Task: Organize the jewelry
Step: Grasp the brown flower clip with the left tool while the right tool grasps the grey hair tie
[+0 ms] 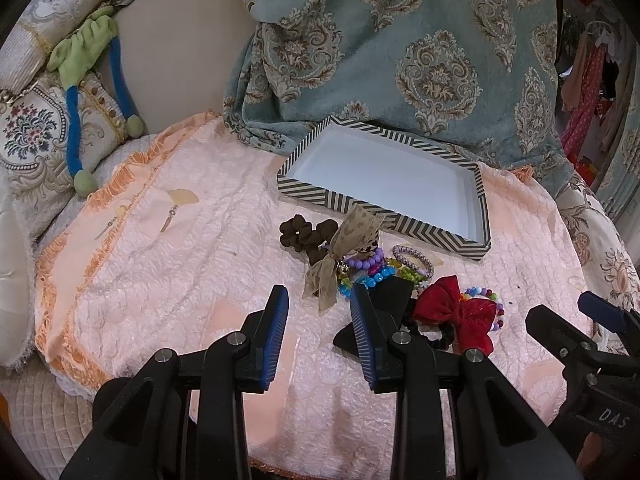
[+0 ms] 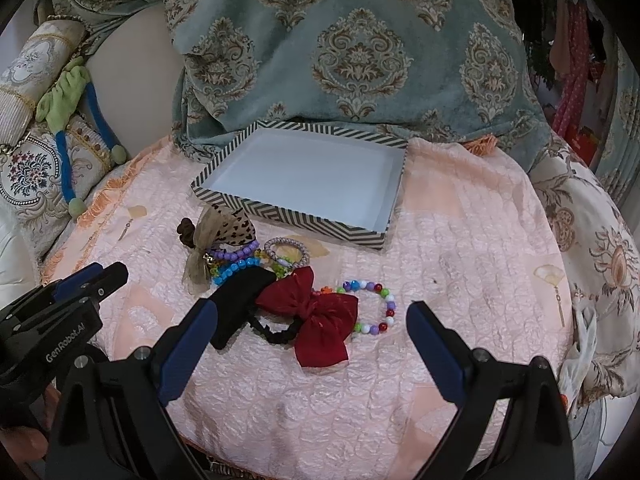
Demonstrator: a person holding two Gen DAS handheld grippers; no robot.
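Left gripper (image 1: 320, 300): jaws apart, nothing between them, hovering over the pink cloth (image 1: 180, 264). Right gripper (image 2: 312, 312): jaws wide apart, nothing gripped; the red bow (image 2: 316, 316) lies on the cloth between and just ahead of its fingertips. Bead bracelet (image 2: 372, 308) touches the bow, toward the right finger. Black clip (image 2: 240, 300) just beside the left finger. Ahead of the bow: piled bracelets (image 2: 240, 260) and a sheer spotted bow (image 2: 216, 240). Beyond these, farther ahead, the striped tray (image 2: 280, 216), white inside, nothing in it.
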